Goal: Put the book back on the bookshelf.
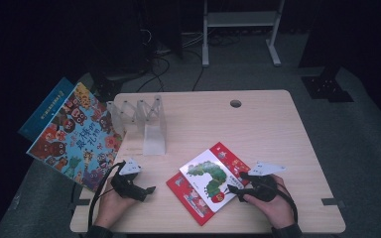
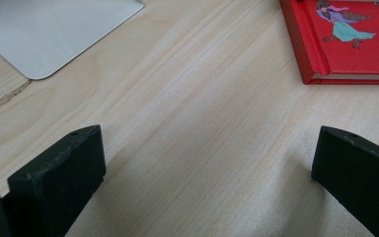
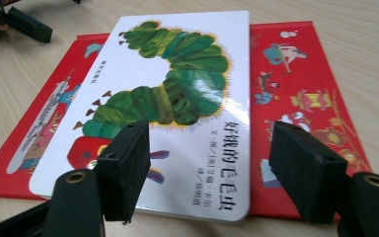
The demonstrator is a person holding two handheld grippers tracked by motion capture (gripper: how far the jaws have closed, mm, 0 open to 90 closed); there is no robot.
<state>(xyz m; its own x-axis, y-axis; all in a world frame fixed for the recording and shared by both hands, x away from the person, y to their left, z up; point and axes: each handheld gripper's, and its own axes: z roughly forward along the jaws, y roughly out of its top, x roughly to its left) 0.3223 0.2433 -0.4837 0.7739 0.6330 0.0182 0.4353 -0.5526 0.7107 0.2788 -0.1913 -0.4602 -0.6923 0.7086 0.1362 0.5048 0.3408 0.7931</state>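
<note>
You're hovering the right gripper (image 3: pixel 209 170), jaws wide and empty, over the white caterpillar board book (image 3: pixel 170 103): stiff, glossy, likely slippery, so you're wanting its near edge.

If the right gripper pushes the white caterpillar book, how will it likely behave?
The white caterpillar book looks like a thick, stiff board book, so it probably won't flex. Its glossy cover lies on the red book, so it may slide off it rather than stay put. The right gripper stands open at its near edge.

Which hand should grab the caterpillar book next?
Probably the right. The right gripper has open jaws straddling the caterpillar book's near edge, while the left gripper faces bare table.
</note>
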